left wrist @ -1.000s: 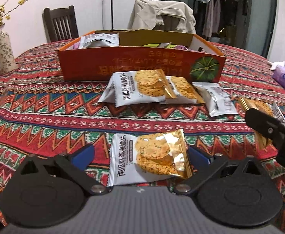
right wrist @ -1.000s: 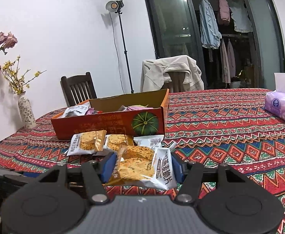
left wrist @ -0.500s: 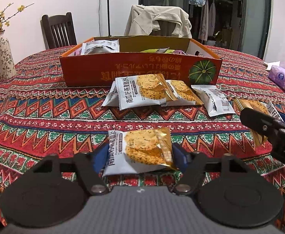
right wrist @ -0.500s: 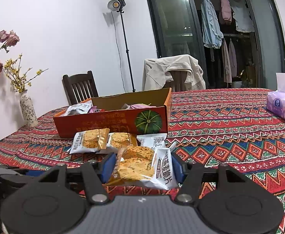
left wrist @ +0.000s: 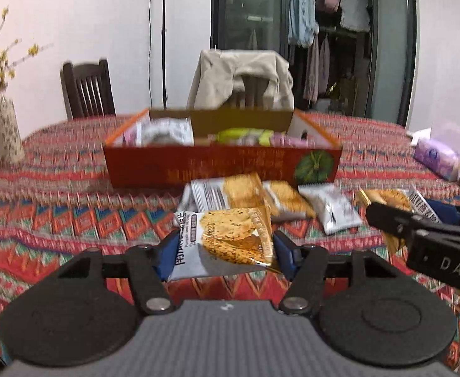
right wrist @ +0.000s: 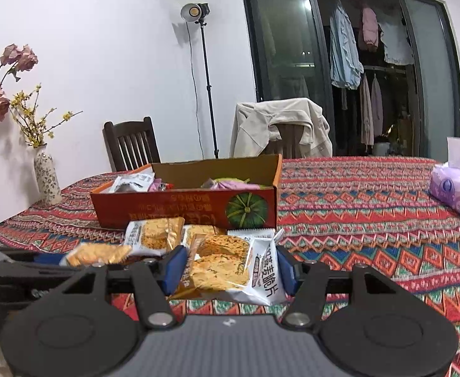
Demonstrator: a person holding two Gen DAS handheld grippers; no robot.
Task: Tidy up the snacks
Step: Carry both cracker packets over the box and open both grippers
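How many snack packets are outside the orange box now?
5: one packet between the left gripper's closing jaws, another in the right gripper, three on the tablecloth before the box. More may hide underneath.

Box (right wrist: 185, 210) on tabletop (right wrist: 371, 220), packets inside; loose packets (right wrist: 154, 235) lie before it. Vase (right wrist: 46, 176) to its left, tissue pack (right wrist: 456, 190) far right, chairs (right wrist: 130, 143) behind

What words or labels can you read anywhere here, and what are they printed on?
"DAS": the right gripper, black body, rest cut off.
"麦脆片": the cracker packet in the right gripper.
"Pumpkin seed": small print on the cracker packet in the left gripper, partly blurred.
Orange box: printing upside down, unreadable.
Tissue pack: logo too small.
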